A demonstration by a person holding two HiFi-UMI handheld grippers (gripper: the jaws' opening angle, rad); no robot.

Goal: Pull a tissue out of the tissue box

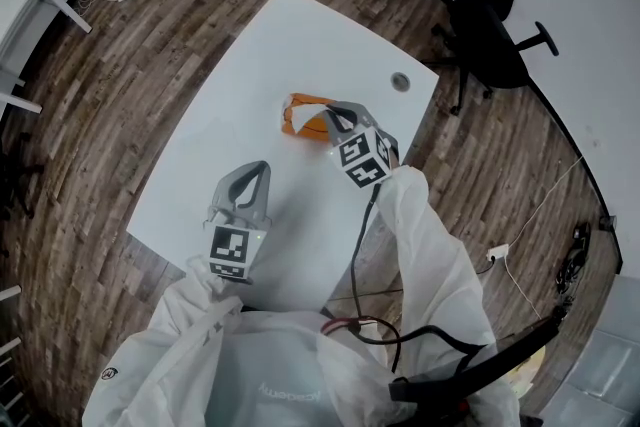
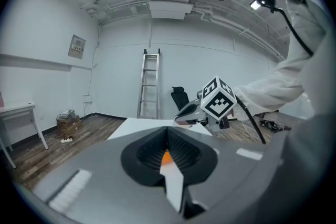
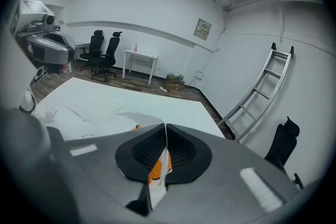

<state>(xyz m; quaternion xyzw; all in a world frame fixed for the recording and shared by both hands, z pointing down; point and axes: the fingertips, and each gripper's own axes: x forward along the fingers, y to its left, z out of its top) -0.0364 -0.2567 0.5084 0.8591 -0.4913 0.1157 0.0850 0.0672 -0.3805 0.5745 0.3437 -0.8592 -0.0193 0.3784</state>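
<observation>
An orange tissue box (image 1: pixel 296 115) sits near the middle of the white table (image 1: pixel 250 55). My right gripper (image 1: pixel 333 113) hovers at the box's right end, tilted down. In the right gripper view its jaws are shut on a thin white tissue (image 3: pixel 157 190) that hangs between them, with the orange box (image 3: pixel 157 169) just beneath. My left gripper (image 1: pixel 260 169) is held over the table nearer the front edge, apart from the box, jaws together with nothing in them. Through its jaws I see a bit of the orange box (image 2: pixel 166 157) and the right gripper (image 2: pixel 181 117) beyond.
What look like flat white sheets (image 3: pixel 84 110) lie on the table left of the box. A round grommet (image 1: pixel 400 82) is set in the far corner. A black office chair (image 1: pixel 495 15) and a ladder (image 2: pixel 148 84) stand on the wood floor beyond the table.
</observation>
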